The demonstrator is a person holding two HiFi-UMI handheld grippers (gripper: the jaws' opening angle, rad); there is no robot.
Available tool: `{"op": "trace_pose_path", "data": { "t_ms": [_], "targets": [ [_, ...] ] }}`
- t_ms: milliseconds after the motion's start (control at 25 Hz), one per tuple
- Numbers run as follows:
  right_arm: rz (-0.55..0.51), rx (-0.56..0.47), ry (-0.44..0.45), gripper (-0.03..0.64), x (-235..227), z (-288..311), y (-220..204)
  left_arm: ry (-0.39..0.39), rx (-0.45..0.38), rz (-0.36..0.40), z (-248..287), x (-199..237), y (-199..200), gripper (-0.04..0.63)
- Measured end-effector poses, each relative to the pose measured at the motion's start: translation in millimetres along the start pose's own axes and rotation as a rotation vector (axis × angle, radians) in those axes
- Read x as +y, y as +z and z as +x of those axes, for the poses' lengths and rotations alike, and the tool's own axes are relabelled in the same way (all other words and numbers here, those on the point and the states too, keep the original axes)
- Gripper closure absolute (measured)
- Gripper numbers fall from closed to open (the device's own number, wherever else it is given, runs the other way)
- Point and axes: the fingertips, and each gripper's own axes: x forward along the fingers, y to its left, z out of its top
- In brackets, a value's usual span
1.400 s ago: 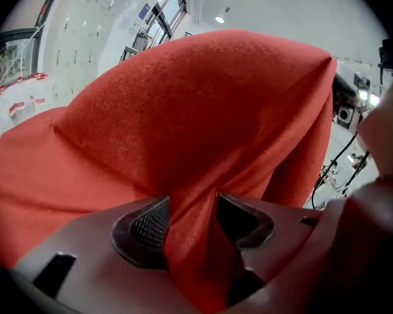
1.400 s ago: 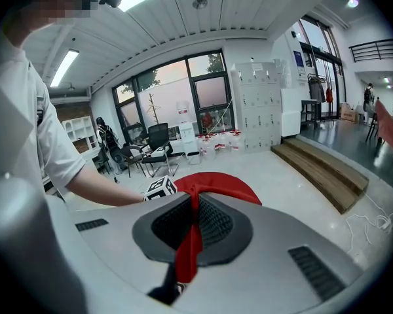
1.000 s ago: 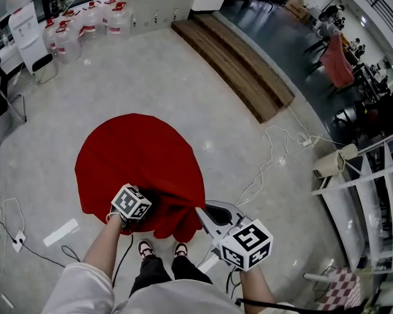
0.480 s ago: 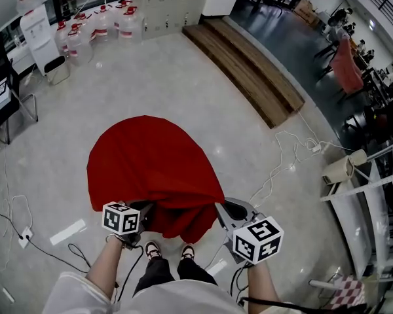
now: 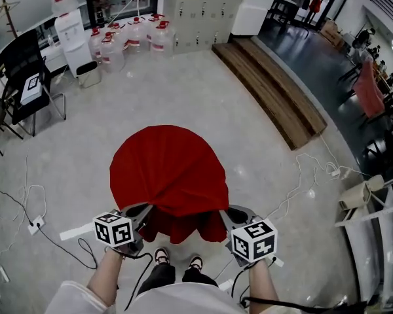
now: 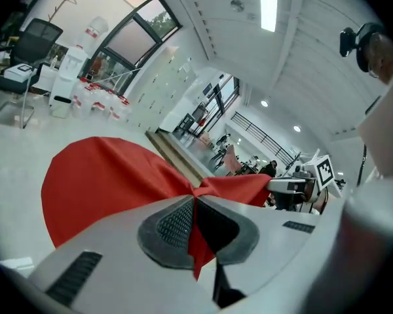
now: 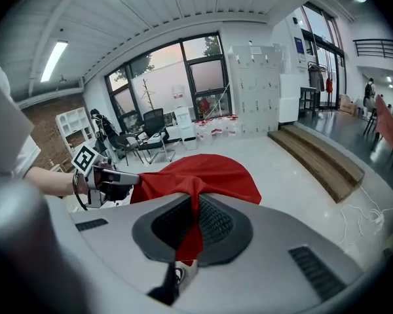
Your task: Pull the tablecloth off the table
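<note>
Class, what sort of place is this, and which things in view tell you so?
Probably an office or workshop hall, not a home: a row of lockers, a water dispenser with spare water jugs beside it, and an office chair.

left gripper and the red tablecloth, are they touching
Touching. The left gripper view shows the left gripper with its jaws shut on a fold of the red tablecloth.

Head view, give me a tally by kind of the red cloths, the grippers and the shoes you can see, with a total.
1 red tablecloth
2 grippers: left gripper and right gripper, each shut on the red tablecloth
2 shoes: left shoe and right shoe
Total: 5
</note>
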Motion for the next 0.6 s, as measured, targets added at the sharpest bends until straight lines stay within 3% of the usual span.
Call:
{"op": "trace_pose_path", "data": {
  "t_ms": [440, 600],
  "targets": [
    [-0.021, -0.031, 0.145, 0.589, 12.8, 0.8, -0.2, 0.009, -0.178, -0.022, -38.3, -54.0, 26.5, 0.574],
    [-0.108, -0.021, 0.195, 0.589, 21.4, -1.9, -2.5, 0.045, -0.226, -0.005, -57.1, -68.8, 29.2, 0.574]
  ]
}}
